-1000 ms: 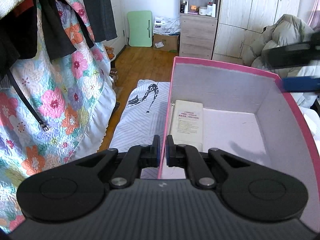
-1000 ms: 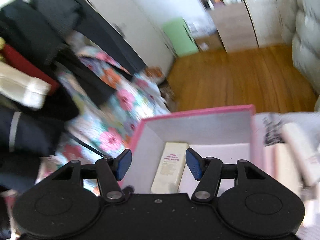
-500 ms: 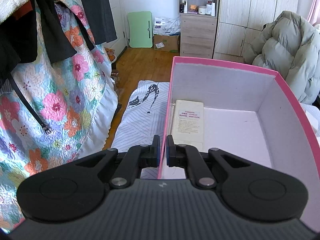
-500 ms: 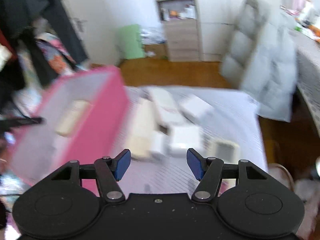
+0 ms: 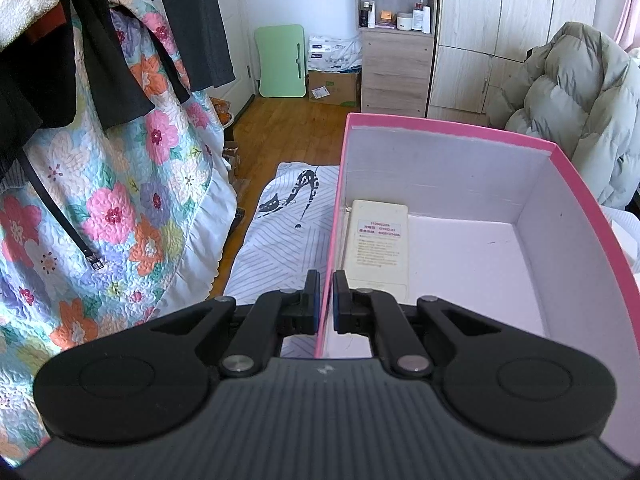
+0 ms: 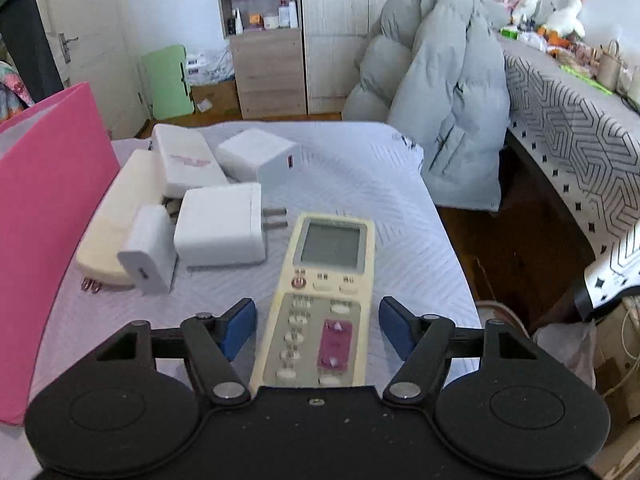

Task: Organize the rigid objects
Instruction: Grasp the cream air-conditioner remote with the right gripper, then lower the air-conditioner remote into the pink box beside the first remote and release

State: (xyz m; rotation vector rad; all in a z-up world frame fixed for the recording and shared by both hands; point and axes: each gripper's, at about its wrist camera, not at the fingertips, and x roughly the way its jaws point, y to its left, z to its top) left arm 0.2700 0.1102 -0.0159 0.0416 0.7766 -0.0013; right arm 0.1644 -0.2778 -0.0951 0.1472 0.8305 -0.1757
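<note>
Your left gripper (image 5: 324, 300) clamps the pink box (image 5: 448, 126) wall, one remote already inside. Beside the box, your right gripper (image 6: 316, 328) straddles the cream remote (image 6: 320, 300), jaws opening, apparently untouched; next, close squarely on it.

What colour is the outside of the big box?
Pink: the box is pink outside, pale inside. The right wrist view shows its outer wall best.
</note>
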